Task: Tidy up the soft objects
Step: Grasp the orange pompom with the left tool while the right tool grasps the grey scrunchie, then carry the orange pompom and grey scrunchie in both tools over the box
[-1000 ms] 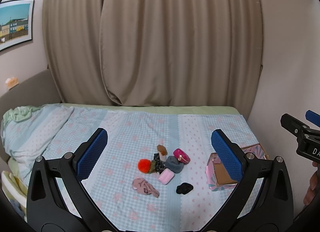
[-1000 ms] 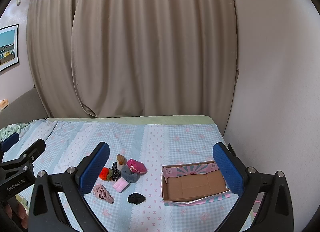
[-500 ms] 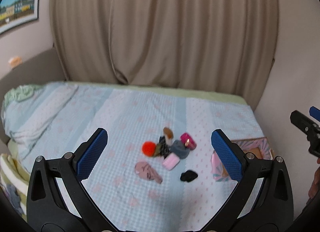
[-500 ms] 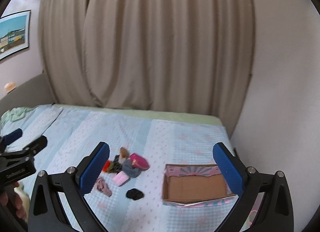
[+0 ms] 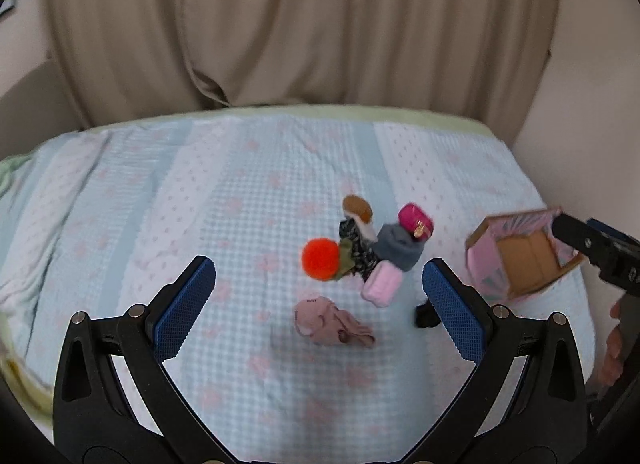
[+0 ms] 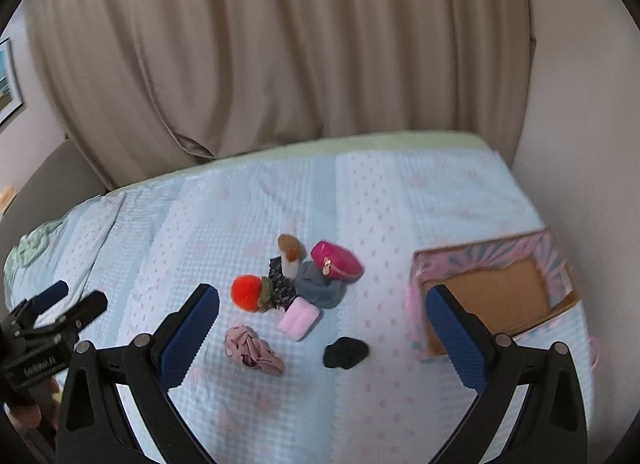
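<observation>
Hovering left gripper (image 5: 318, 298) wide apart, right gripper (image 6: 322, 328) likewise, above bed (image 6: 420, 200)

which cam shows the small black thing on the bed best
The right wrist view: the small black thing lies fully exposed on the bed cover. In the left wrist view only a sliver shows, the rest hidden behind the left claw finger.

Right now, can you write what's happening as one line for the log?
left gripper: open, above bed | right gripper: open, empty | soft items: piled on bedspread | box: empty
</observation>
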A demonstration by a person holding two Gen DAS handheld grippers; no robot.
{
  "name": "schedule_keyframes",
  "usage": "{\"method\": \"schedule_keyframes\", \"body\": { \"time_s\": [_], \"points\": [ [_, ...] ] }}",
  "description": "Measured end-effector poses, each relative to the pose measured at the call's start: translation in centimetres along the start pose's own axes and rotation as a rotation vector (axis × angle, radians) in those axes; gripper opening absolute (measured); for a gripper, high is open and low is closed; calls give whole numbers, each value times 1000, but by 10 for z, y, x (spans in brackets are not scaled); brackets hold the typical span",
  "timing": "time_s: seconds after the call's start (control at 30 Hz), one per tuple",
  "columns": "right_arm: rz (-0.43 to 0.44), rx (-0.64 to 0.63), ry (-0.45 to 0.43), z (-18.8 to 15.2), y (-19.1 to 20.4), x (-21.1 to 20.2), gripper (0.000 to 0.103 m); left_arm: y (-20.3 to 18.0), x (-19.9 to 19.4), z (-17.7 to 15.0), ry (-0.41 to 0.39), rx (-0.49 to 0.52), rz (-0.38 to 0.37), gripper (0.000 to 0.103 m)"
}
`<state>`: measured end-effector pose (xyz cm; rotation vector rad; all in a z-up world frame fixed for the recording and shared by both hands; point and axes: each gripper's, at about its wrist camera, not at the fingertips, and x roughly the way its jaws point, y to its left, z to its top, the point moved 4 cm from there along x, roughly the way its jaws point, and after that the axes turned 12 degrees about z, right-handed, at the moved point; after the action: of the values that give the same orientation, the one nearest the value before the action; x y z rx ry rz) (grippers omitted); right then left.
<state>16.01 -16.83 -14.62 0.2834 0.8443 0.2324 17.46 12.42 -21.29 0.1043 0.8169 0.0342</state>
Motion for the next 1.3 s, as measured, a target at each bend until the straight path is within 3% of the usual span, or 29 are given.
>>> {"method": "schedule_keyframes", "body": {
  "time_s": [0.43, 0.67, 0.77, 0.87, 0.93, 0.97, 1.03, 1.13, 1.3],
  "points": [
    [-74, 204, 97, -52, -28, 191, 103, -29, 220, -51, 119, 164, -156, 102],
    [-52, 245, 143, -71, -51, 269, 103, -53, 290, -71, 154, 218, -199, 97],
    [-51, 265, 149, -74, -61, 294, 103, -62, 307, -77, 171, 239, -225, 86],
    [-45, 296, 145, -76, -72, 312, 96, -67, 320, -79, 185, 244, -254, 71],
    [-29, 319, 137, -77, -77, 321, 89, -68, 325, -80, 194, 237, -279, 51],
    [-25, 331, 132, -76, -81, 324, 87, -69, 328, -79, 201, 237, -283, 47],
    [-15, 353, 132, -75, -84, 332, 75, -69, 330, -78, 200, 233, -284, 42],
    [35, 389, 130, -74, -88, 339, 68, -69, 331, -75, 206, 222, -286, 39],
    [25, 375, 134, -73, -85, 341, 53, -68, 327, -73, 208, 201, -284, 36]
  ]
}}
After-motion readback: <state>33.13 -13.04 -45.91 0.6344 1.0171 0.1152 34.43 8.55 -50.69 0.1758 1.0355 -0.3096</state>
